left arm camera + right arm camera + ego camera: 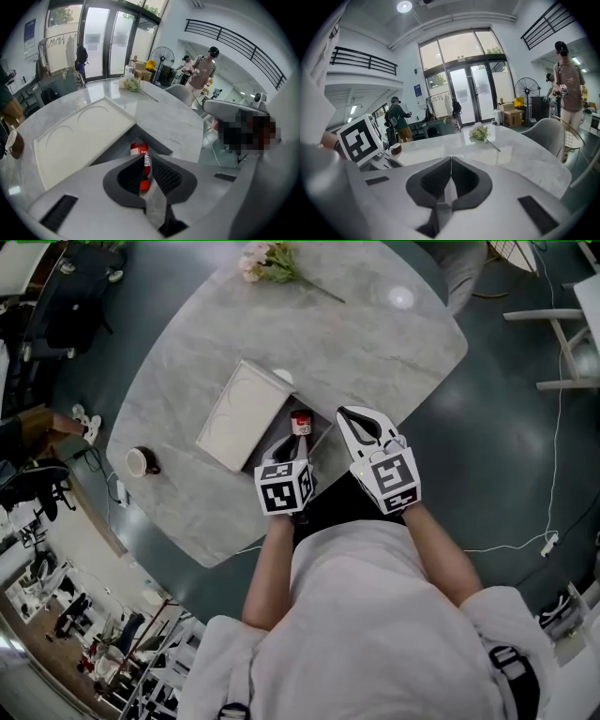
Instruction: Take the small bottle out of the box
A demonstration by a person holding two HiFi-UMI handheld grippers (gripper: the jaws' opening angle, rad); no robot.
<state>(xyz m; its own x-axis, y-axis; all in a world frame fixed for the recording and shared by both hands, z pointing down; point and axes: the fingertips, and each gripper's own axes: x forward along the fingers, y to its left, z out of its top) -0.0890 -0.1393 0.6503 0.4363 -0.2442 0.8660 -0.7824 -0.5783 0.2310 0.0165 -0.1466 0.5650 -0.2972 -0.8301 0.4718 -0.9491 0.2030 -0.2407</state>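
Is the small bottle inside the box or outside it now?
Inside. The small bottle stands upright in the dark hollow of the box, beside its opened white lid.

Loose white shirt (375,615), dark buckled shoulder strap (514,676).

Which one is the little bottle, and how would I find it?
Find the big grey marble table, then the open box at its near edge, beside the white lid. The small bottle stands inside that box, just in front of the left gripper. It is the only red thing there, with a red cap and a red and white label.
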